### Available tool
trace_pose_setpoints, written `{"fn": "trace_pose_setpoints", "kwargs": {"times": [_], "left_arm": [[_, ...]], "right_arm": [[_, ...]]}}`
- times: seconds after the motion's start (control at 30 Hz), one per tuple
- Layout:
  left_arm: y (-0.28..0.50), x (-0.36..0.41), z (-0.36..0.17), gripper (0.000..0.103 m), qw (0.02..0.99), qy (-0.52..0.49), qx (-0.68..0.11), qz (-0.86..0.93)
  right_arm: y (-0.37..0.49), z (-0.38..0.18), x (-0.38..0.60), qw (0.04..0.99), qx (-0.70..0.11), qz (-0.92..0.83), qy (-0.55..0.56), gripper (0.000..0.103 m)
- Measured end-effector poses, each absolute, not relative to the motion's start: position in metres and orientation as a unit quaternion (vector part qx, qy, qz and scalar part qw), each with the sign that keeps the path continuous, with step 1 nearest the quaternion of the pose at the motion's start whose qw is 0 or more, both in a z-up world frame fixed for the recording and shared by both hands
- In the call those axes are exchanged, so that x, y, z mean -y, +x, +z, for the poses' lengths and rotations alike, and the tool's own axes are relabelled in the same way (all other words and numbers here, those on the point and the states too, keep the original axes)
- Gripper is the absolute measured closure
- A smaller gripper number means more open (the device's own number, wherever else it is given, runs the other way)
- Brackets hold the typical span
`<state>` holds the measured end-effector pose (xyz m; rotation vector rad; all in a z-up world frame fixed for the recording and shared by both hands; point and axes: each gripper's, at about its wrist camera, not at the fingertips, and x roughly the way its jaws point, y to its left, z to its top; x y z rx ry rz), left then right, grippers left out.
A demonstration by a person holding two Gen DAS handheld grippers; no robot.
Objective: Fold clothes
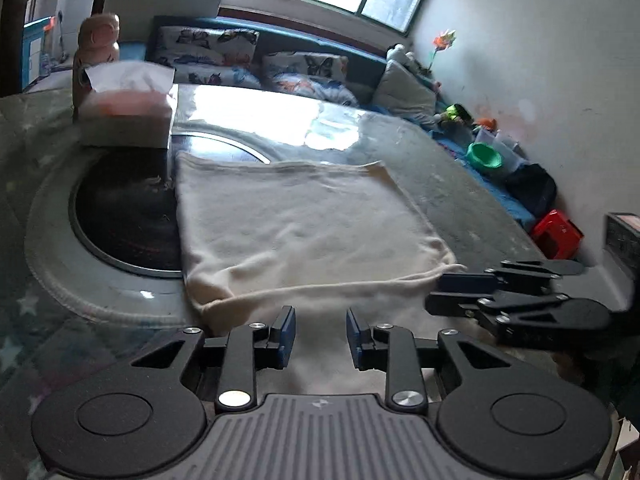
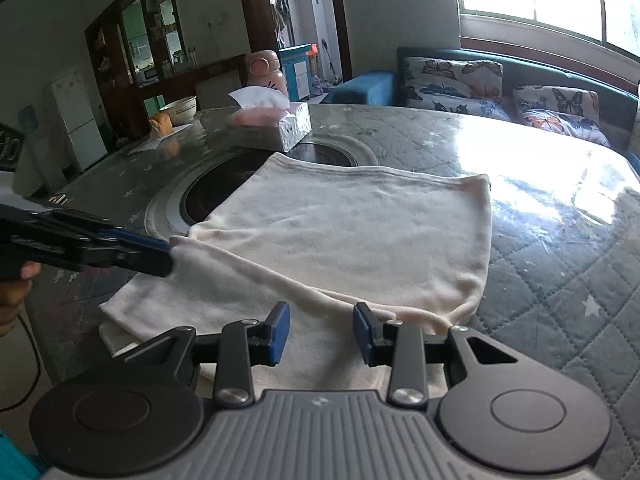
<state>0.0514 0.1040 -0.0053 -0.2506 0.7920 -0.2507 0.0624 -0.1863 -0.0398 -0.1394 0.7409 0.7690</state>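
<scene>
A cream garment (image 1: 304, 228) lies folded flat on the quilted table, partly over a round black hob; it also shows in the right wrist view (image 2: 360, 232). My left gripper (image 1: 320, 336) is open, its fingers over the garment's near edge, holding nothing. My right gripper (image 2: 322, 334) is open over the near right part of the garment. In the left wrist view the right gripper (image 1: 444, 292) comes in from the right at the garment's near right corner. In the right wrist view the left gripper (image 2: 160, 256) comes in from the left, touching the fold's left edge.
A tissue box (image 1: 128, 120) and a pink bottle (image 1: 98, 46) stand behind the hob (image 1: 124, 216). A bowl (image 2: 180, 110) sits at the far left of the table (image 2: 560, 280). A sofa with butterfly cushions (image 2: 452, 76) lies beyond. Toys and a red stool (image 1: 556, 234) line the right wall.
</scene>
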Motion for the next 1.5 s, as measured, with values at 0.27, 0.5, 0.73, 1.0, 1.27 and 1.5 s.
{"fn": "trace_pose_setpoints", "kwargs": {"times": [0.27, 0.5, 0.73, 1.0, 1.27, 1.5], "left_arm": [[0.061, -0.116, -0.02, 0.074, 0.899, -0.133, -0.403, -0.104], [0.058, -0.108, -0.017, 0.073, 0.903, -0.107, -0.402, -0.107], [0.022, -0.084, 0.001, 0.069, 0.91, -0.033, -0.382, -0.156], [-0.028, -0.057, 0.008, 0.059, 0.902, 0.061, -0.359, -0.233], [-0.042, -0.036, -0.01, 0.058, 0.895, 0.128, -0.356, -0.237], [-0.044, -0.027, -0.019, 0.058, 0.899, 0.168, -0.334, -0.23]], "right_arm": [[0.063, -0.041, 0.188, 0.857, -0.352, 0.367, -0.078, 0.069], [0.063, -0.046, 0.184, 0.852, -0.356, 0.371, -0.097, 0.069], [0.04, -0.041, 0.189, 0.841, -0.351, 0.386, -0.142, 0.069], [0.018, -0.029, 0.202, 0.842, -0.333, 0.391, -0.168, 0.069], [-0.003, -0.022, 0.214, 0.834, -0.323, 0.395, -0.209, 0.065], [-0.019, -0.023, 0.224, 0.826, -0.316, 0.395, -0.248, 0.054]]}}
